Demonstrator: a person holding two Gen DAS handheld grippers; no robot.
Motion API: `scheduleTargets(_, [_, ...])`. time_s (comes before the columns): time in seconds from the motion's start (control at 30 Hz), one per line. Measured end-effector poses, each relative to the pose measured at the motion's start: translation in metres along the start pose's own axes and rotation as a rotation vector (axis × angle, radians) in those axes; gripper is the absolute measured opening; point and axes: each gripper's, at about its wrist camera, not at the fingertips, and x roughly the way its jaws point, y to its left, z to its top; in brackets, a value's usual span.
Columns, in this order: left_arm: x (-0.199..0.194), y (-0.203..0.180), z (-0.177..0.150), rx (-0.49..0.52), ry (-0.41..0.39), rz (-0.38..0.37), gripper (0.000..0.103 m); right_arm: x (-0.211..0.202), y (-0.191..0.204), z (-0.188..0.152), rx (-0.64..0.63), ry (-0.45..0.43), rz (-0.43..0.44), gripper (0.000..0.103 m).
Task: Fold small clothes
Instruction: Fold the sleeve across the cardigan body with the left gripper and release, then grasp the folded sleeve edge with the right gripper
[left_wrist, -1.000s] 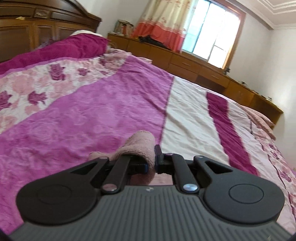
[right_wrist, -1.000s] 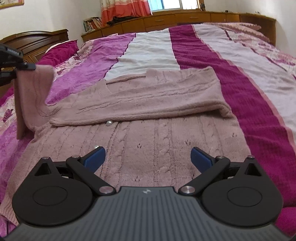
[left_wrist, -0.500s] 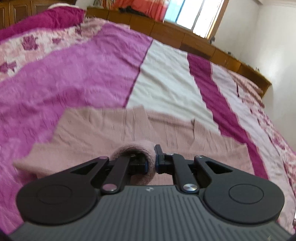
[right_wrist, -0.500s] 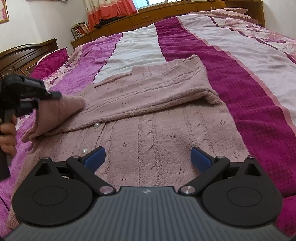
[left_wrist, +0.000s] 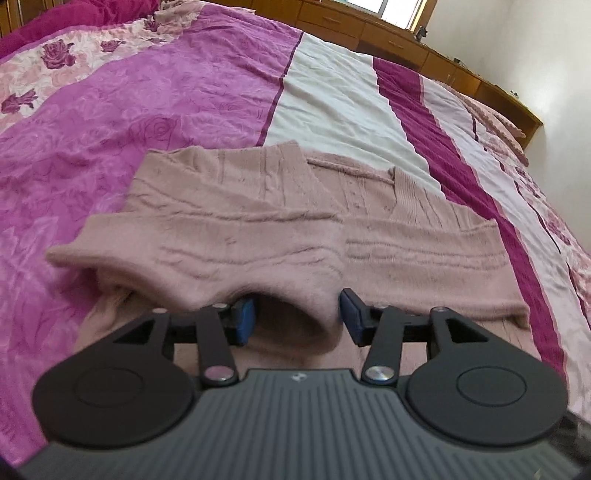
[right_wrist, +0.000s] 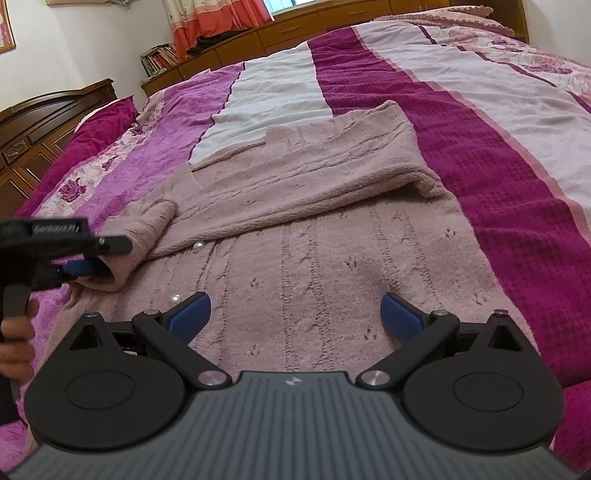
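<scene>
A pink knit cardigan (left_wrist: 258, 229) lies flat on the bed, both sleeves folded across its chest. My left gripper (left_wrist: 297, 317) hangs low over its left side. Its jaws are opening, and the sleeve cuff (left_wrist: 306, 295) lies loose between the blue pads (left_wrist: 243, 317), which no longer press on it. In the right wrist view the left gripper (right_wrist: 92, 254) shows at the left edge, at the end of that sleeve (right_wrist: 147, 229). My right gripper (right_wrist: 295, 314) hovers open over the cardigan's lower body (right_wrist: 332, 258) and holds nothing. Pearl buttons (right_wrist: 198, 246) show down the front.
The bedspread (right_wrist: 498, 155) has magenta, white and purple stripes. A dark wooden headboard (right_wrist: 40, 125) stands at the left, with low wooden cabinets (left_wrist: 424, 48) along the far wall. A person's hand (right_wrist: 14, 343) grips the left tool's handle.
My left gripper came down with the sleeve, laid it across the cardigan, and its jaws parted off the cuff. The right gripper stayed about where it was, still open.
</scene>
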Motion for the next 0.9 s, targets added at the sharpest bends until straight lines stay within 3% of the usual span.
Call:
scheduleTargets(0.17, [-0.027, 0.014, -0.008, 0.014, -0.029, 0.003, 0.057, 0.002, 0.013, 0.007, -0.012, 0.014, 0.038, 0.102])
scheduleTargets(0.43, [-0.058, 0.066, -0.018, -0.074, -0.085, 0.119, 0.057, 0.013, 0.054, 0.033, -0.075, 0.034, 0.145, 0.101])
scheduleTargets(0.53, [-0.058, 0.082, -0.02, -0.09, -0.077, 0.187, 0.057, 0.027, 0.073, 0.047, -0.096, 0.053, 0.195, 0.1])
scheduleTargets(0.63, [-0.053, 0.091, -0.019, -0.086, -0.071, 0.203, 0.057, 0.044, 0.09, 0.06, -0.101, 0.075, 0.235, 0.097])
scheduleTargets(0.9, [-0.018, 0.09, -0.011, 0.002, -0.074, 0.283, 0.057, 0.104, 0.114, 0.088, -0.072, 0.192, 0.284, 0.081])
